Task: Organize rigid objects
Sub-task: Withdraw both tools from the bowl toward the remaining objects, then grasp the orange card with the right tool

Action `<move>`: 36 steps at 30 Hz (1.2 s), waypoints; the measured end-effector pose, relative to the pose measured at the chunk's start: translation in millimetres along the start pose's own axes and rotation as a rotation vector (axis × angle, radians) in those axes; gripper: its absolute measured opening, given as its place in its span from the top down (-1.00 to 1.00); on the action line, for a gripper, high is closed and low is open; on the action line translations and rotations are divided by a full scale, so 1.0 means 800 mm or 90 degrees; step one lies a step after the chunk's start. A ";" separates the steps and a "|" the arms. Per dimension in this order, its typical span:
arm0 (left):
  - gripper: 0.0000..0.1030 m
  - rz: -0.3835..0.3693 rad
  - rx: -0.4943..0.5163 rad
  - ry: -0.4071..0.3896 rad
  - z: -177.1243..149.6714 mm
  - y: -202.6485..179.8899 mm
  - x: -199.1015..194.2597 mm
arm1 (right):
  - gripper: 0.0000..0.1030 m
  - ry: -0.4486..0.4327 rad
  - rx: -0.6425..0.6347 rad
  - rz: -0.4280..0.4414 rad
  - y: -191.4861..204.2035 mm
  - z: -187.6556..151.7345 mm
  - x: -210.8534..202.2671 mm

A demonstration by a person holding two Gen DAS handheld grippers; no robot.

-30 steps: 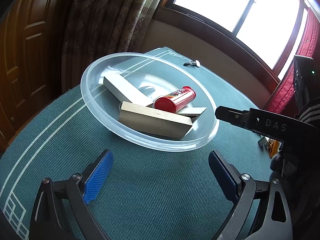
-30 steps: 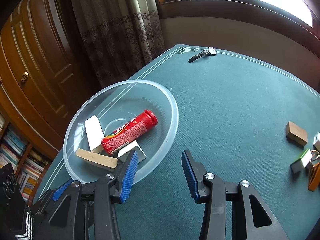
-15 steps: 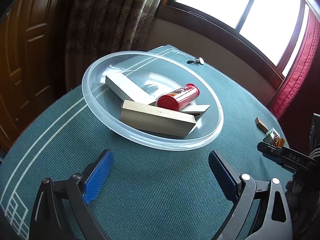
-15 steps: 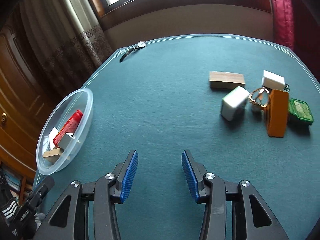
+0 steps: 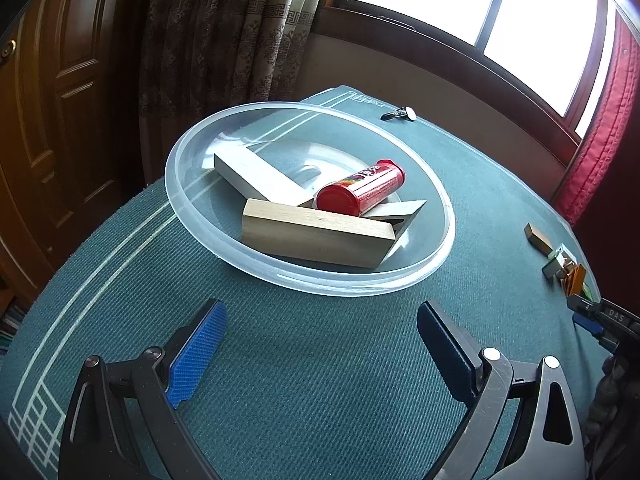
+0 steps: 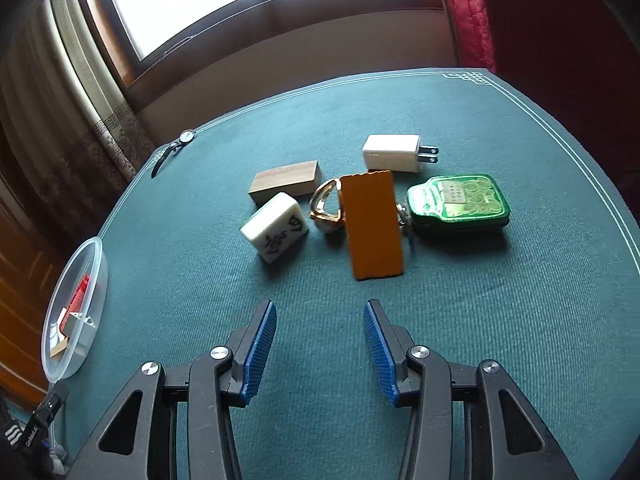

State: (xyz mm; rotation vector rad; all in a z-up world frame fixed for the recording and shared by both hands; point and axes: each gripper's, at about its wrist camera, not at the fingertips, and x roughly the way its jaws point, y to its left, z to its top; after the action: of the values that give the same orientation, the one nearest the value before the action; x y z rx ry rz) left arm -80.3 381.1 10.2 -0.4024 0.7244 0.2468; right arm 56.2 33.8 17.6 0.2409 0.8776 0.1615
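A clear plastic bowl (image 5: 192, 204) sits on the green felt table and holds a red tube (image 5: 362, 192), a pale wooden block (image 5: 312, 238) and white blocks (image 5: 256, 176). My left gripper (image 5: 320, 352) hangs open just in front of the bowl, holding nothing. In the right wrist view a cluster lies ahead of my open right gripper (image 6: 320, 344): an orange block (image 6: 374, 224), a mahjong tile (image 6: 276, 232), a wooden block (image 6: 286, 182), a white plug adapter (image 6: 394, 153), a green case (image 6: 460, 202) and a gold ring piece (image 6: 326, 210). The bowl (image 6: 96, 264) shows far left there.
A wristwatch (image 6: 172, 152) lies near the table's far left edge by the curtain. The window wall runs behind the table, a red curtain (image 6: 468, 12) hangs at the right, and wooden doors (image 5: 60, 80) stand to the left. Bare felt separates the bowl from the cluster.
My right gripper has swung away from the bowl to the right and now faces the cluster of objects. The left gripper has stayed open before the bowl.
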 end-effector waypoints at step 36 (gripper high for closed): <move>-0.88 -0.042 0.152 0.070 -0.023 -0.102 0.017 | 0.21 -0.036 -0.060 -0.016 -0.018 0.071 0.050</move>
State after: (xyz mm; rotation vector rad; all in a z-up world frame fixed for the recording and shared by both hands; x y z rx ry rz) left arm -52.8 301.1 10.5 -0.2127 0.8364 0.0742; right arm 125.8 21.7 19.0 0.1464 0.8141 0.1715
